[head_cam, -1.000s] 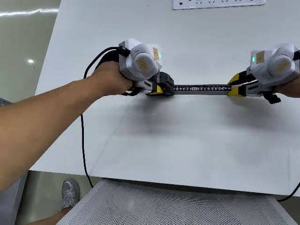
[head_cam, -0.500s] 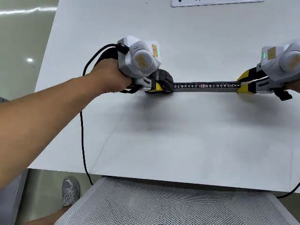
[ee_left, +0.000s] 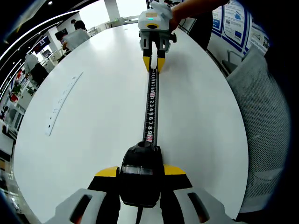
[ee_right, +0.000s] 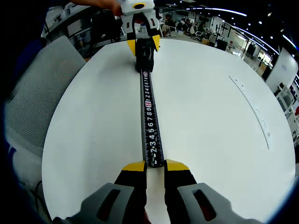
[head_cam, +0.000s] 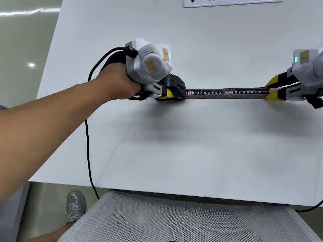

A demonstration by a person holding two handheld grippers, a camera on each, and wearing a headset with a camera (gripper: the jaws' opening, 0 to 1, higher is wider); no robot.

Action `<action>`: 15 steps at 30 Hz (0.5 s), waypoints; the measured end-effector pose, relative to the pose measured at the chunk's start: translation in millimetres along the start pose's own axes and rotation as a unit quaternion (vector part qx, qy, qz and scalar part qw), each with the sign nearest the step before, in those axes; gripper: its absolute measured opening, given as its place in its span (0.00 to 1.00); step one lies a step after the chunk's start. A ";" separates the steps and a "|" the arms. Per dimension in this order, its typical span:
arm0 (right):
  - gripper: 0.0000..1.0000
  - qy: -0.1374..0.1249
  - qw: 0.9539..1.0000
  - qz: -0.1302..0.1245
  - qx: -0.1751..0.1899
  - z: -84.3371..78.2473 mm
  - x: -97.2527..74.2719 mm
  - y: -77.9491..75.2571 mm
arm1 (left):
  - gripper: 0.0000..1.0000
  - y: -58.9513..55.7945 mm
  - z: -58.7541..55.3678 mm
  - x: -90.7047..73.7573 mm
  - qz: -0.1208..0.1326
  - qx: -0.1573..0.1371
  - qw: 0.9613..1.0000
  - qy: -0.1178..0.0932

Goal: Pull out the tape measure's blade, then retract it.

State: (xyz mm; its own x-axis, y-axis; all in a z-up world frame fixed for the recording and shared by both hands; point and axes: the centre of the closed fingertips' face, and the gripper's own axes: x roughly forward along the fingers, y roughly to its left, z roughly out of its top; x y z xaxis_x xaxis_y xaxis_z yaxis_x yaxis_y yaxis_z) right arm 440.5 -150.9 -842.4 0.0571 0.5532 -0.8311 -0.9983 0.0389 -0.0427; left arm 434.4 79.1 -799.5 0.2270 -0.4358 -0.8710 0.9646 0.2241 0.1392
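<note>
A broad white table takes up most of the head view, with glossy grey floor at the left edge and a white mesh chair along the bottom. At centre left, the left gripper has its jaws clamped on the black tape measure. Its blade runs straight rightward to the right gripper, whose yellow-tipped jaws pinch the end. A power strip lies at the top edge. Desks and ceiling lights show beyond in the right gripper view.
</note>
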 end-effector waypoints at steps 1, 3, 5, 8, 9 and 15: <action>0.09 0.000 1.000 0.000 0.000 -1.2 -0.9 -0.1 | 0.29 0.0 0.0 0.1 0.000 0.000 1.000 0.000; 0.09 0.002 1.000 -0.001 0.000 -3.1 -3.1 0.2 | 0.29 0.1 0.0 0.1 0.000 0.000 1.000 0.000; 0.09 0.003 1.000 -0.001 0.000 -5.1 -4.6 -0.3 | 0.29 0.1 0.0 0.1 0.000 -0.001 1.000 -0.001; 0.09 0.004 1.000 -0.002 0.001 -6.7 -6.0 -1.1 | 0.29 0.0 0.2 0.2 0.000 0.000 1.000 -0.001; 0.09 0.004 1.000 -0.002 0.001 -6.8 -6.2 -1.2 | 0.29 0.1 0.3 0.3 0.000 0.000 1.000 -0.001; 0.09 0.004 1.000 -0.001 0.000 -6.2 -6.6 -1.1 | 0.29 0.2 0.9 0.8 0.000 0.001 1.000 -0.003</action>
State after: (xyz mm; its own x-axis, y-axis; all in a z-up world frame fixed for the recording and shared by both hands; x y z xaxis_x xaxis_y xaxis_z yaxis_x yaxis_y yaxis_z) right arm 441.2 -159.8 -840.3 0.0581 0.5460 -0.8358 -0.9983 0.0387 -0.0440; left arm 434.8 78.0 -799.7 0.2273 -0.4417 -0.8679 0.9649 0.2227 0.1393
